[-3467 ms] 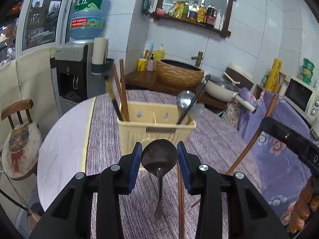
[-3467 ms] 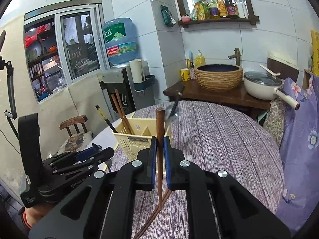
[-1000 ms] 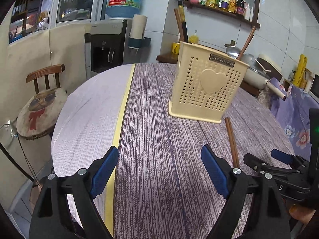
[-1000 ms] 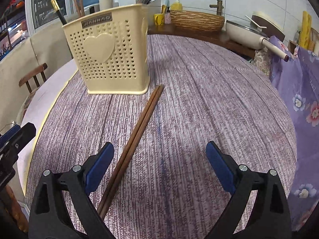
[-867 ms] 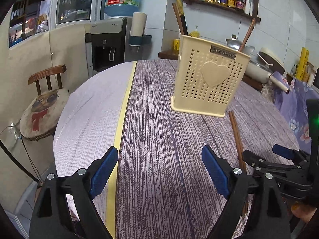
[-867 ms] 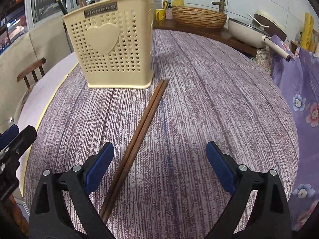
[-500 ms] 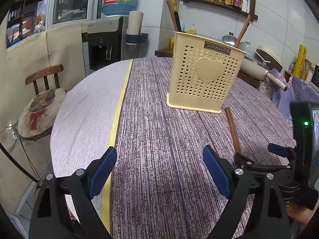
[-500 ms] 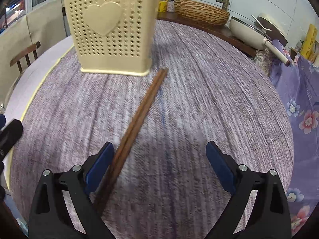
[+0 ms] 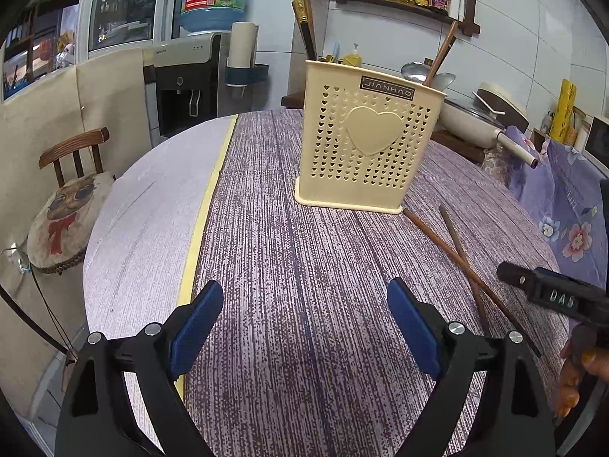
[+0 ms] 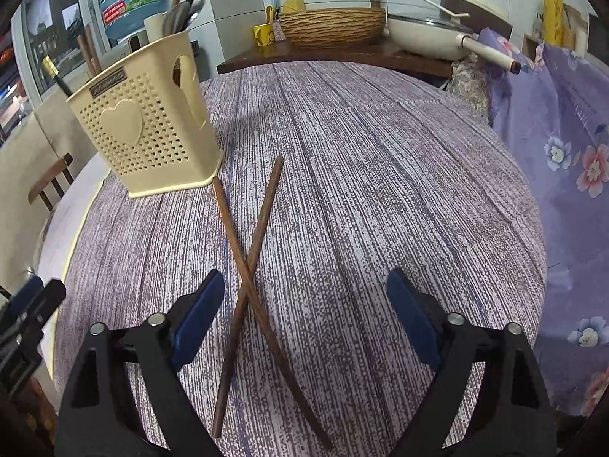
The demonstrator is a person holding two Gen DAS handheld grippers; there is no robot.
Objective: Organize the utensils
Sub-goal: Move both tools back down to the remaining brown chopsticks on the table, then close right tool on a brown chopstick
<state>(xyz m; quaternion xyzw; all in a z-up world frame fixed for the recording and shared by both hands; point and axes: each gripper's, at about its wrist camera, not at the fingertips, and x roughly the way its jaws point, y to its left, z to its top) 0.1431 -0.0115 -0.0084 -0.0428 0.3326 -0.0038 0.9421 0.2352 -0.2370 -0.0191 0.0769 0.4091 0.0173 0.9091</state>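
A cream perforated utensil holder (image 9: 367, 141) stands upright on the round table; it also shows in the right wrist view (image 10: 146, 129). It holds chopsticks and spoons. Two brown chopsticks (image 10: 249, 251) lie crossed on the purple cloth in front of the holder; they also show in the left wrist view (image 9: 453, 243). My right gripper (image 10: 304, 312) is open and empty, with the crossed chopsticks just inside its left finger. My left gripper (image 9: 300, 318) is open and empty over bare cloth, left of the chopsticks.
The table (image 9: 152, 190) has a yellow stripe and a bare grey part on the left. A wooden chair (image 9: 64, 198) stands to the left. A pan (image 10: 426, 38) and a woven basin (image 10: 331, 24) sit on a side counter behind. A purple floral cloth (image 10: 563, 144) hangs at the right.
The two chopsticks lay side by side and now lie crossed. The right gripper has shifted right and back from the holder. The left gripper stays open and has barely moved.
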